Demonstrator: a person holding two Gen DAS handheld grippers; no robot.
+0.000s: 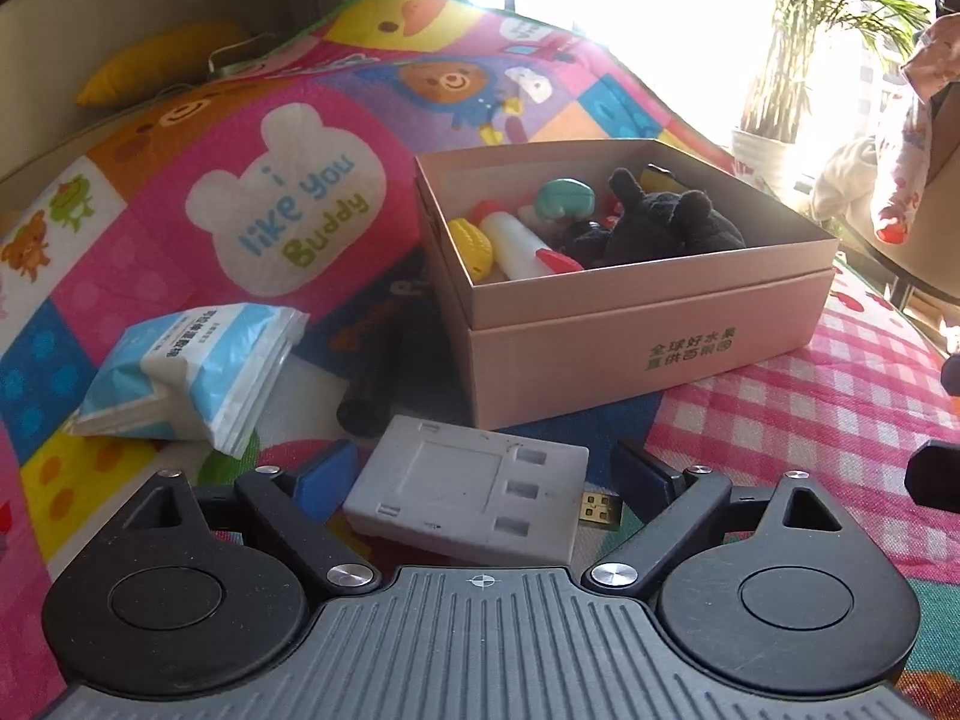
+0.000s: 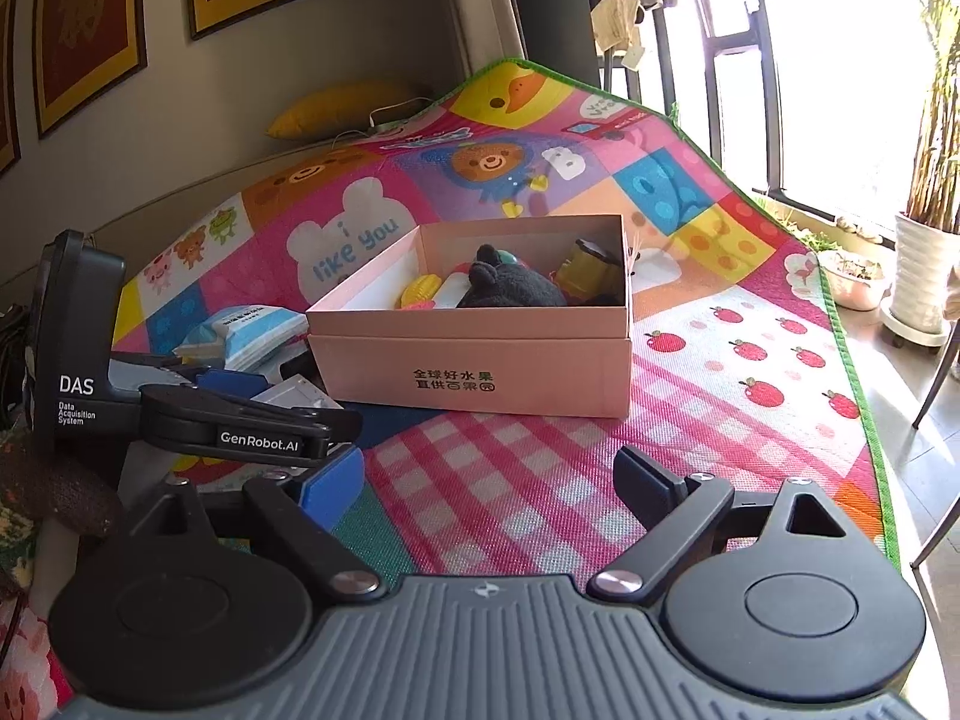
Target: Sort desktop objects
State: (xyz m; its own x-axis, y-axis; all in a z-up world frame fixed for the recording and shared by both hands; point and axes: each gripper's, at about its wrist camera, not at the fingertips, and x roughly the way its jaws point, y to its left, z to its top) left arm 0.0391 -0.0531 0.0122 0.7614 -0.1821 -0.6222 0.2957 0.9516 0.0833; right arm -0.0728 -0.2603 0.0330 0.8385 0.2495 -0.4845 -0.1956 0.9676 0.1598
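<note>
A grey flat device (image 1: 474, 498) with a gold USB plug lies on the colourful play mat between the fingers of my left gripper (image 1: 486, 474). The blue pads stand clear of its sides, so this gripper is open. Behind it lie a blue-and-white tissue pack (image 1: 192, 372) and a black cylinder (image 1: 372, 384). The pink cardboard box (image 1: 630, 348) holds a black plush toy (image 1: 666, 228), a yellow corn toy (image 1: 471, 243) and a white tube (image 1: 519, 246). My right gripper (image 2: 489, 480) is open over the pink checked patch, with nothing between its fingers, in front of the box (image 2: 480, 372).
The left gripper's body (image 2: 240, 414) sits at the left of the right wrist view. The mat's green edge (image 2: 864, 420) drops to bare floor on the right. A white plant pot (image 2: 924, 276) stands by the window. A yellow cushion (image 2: 348, 108) lies at the back.
</note>
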